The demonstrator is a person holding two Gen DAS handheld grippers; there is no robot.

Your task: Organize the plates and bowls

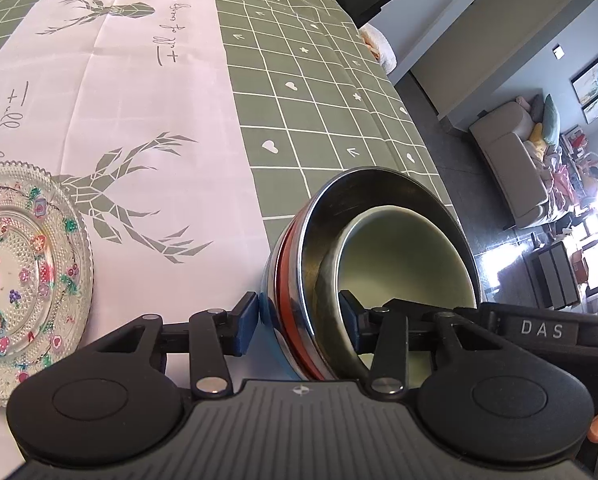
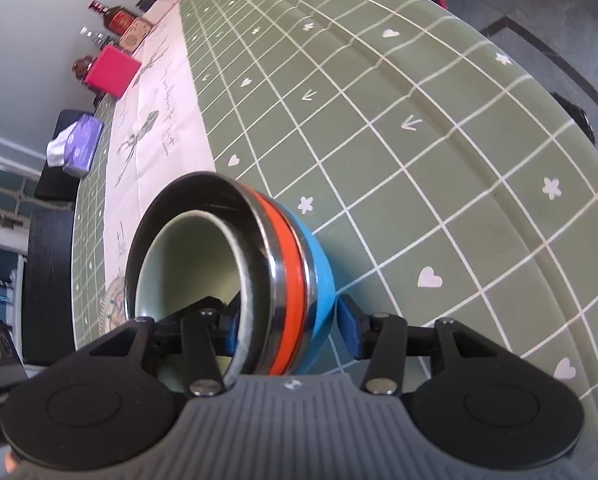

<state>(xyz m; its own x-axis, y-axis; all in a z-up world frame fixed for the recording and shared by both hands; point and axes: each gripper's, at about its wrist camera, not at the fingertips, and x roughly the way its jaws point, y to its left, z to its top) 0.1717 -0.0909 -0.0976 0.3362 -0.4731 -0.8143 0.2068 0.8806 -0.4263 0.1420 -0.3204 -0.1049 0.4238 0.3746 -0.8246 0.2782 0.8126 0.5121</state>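
A stack of nested bowls sits on the table: blue outer, orange, steel, and a pale green bowl innermost. My left gripper straddles the stack's rim, one blue pad outside, one inside. My right gripper straddles the opposite rim of the same stack, its right pad apart from the blue wall. A clear glass plate with coloured flowers lies on the white runner to the left.
The green checked tablecloth covers the table, with a white deer-print runner. A red box, bottles and a tissue pack stand at the far end. The table edge runs to the right; a sofa is beyond.
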